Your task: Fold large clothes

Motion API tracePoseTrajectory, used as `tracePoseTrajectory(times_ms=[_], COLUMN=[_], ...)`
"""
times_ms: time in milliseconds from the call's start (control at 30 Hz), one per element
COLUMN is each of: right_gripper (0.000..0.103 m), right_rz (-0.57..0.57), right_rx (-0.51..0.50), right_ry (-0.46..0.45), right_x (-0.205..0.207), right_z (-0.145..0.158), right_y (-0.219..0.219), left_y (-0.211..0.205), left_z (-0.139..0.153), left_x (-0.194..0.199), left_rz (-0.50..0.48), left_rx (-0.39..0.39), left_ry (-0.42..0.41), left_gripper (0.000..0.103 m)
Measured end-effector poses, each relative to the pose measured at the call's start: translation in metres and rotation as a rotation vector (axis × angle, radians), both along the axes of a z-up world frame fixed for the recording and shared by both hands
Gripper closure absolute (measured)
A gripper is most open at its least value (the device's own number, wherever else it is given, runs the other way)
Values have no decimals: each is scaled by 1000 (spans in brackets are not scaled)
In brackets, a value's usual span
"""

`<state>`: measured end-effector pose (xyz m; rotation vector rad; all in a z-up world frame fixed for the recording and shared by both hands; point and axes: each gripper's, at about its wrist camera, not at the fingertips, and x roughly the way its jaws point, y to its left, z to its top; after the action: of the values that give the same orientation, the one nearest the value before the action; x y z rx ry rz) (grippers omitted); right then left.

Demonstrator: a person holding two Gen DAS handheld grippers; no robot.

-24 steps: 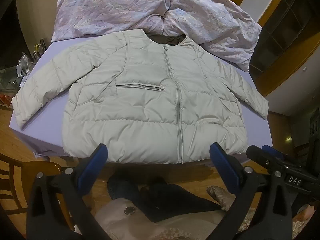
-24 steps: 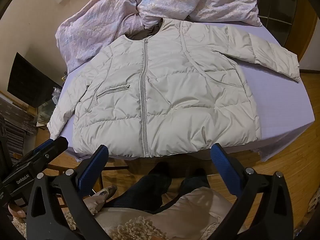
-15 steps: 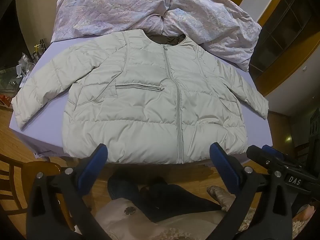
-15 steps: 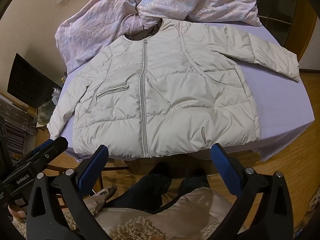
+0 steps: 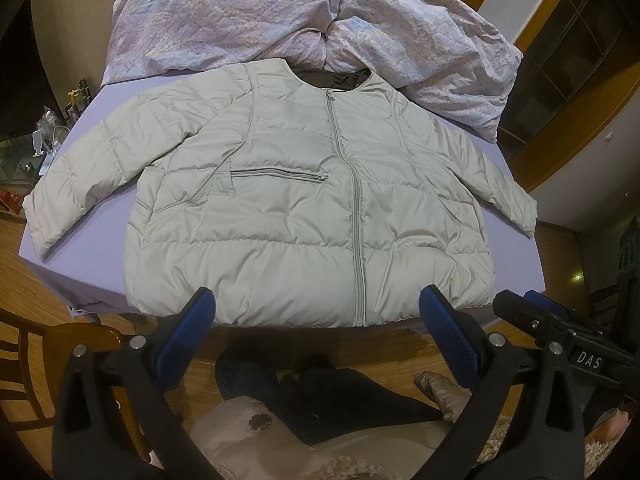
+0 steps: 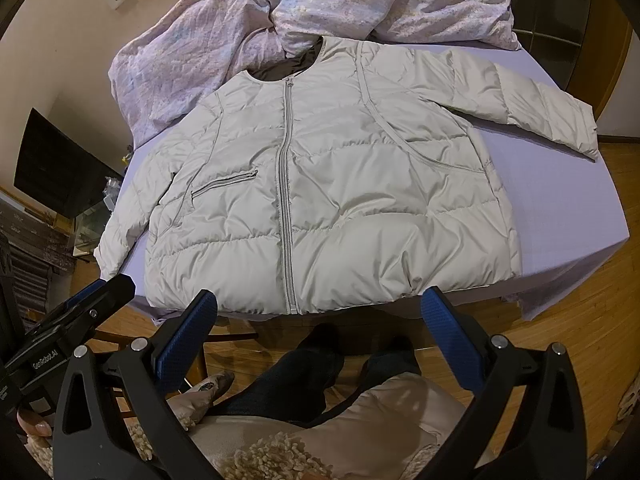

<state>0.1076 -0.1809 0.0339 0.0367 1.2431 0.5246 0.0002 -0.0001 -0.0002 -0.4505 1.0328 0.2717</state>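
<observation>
- Both tongs, left (image 5: pixel 316 320) and right (image 6: pixel 318 316), are held spread and empty, short of the hem.
- The puffer jacket (image 5: pixel 304 216) is laid flat, zipped, on the lilac-covered counter (image 5: pixel 84 256); folding is judged not yet begun.
- A sleeve (image 5: pixel 76 188) is likely to be pinched first.
- A crumpled quilt (image 5: pixel 256 12) is seen beyond.

Left wrist view tilted steeply down from the table's near edge, right wrist view likewise, both sharing the jacket (image 5: pixel 304 216) at 12 o'clock

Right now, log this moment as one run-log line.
stage: pre-fold | jacket: flat, zipped, sleeves spread, on bed | left gripper: open, empty | right gripper: open, empty
</observation>
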Motion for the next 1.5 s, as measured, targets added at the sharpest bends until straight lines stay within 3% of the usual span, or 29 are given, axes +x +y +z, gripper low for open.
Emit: tracePoseTrajectory(times_ms=[1500], right_gripper=[1], right_rz=[-1], right_rx=[1], right_ry=[2], right_x=[3], right_z=[-2], right_y=[0], left_y=[0], left_z=[0], left_x=[0], left_rz=[-1], left_rx=[2], left_ry=[-3], left_gripper=[2])
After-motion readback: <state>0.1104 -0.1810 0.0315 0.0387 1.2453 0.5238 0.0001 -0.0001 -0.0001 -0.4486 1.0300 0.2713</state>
